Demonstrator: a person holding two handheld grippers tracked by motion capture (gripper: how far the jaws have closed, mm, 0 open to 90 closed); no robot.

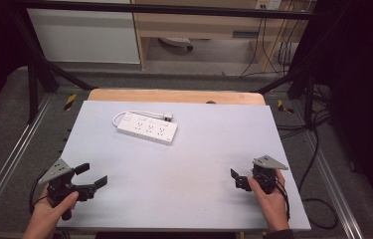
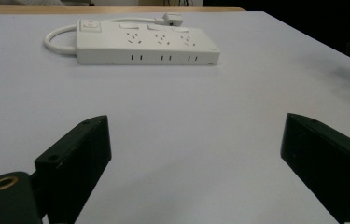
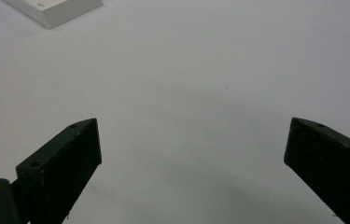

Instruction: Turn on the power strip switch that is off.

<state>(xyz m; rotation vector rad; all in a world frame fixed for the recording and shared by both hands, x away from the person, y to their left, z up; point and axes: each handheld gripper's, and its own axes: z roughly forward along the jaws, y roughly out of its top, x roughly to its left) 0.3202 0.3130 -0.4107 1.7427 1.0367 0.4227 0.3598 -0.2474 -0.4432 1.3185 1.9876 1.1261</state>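
- Power strip, white plastic, three socket groups on top, lies flat on the far-left part of the pale grey tabletop, long side slightly angled; same strip in the left gripper view, and one corner of it at the top left of the right gripper view.
- Short white cord loops out of the strip's left end and runs along its far side, ending in a white plug that rests on the table just beside the strip's far edge; cord loop and plug also in the left gripper view.
- Left black two-jaw gripper, near-left of the table, held in the person's left hand; jaws spread wide apart, nothing between them, aimed toward the table centre. Grey triangular plate on top.
- Left gripper view: both jaws at the frame sides, bare tabletop between, strip well ahead.
- Right black two-jaw gripper, near-right of the table, held in the person's right hand; grey triangular plate on top.
- Right gripper view: jaws wide apart, empty, bare grey surface between them.
- Both grippers well apart from the strip and from each other.
- Wooden table edge shows beyond the grey top; black metal frame surrounds the table.
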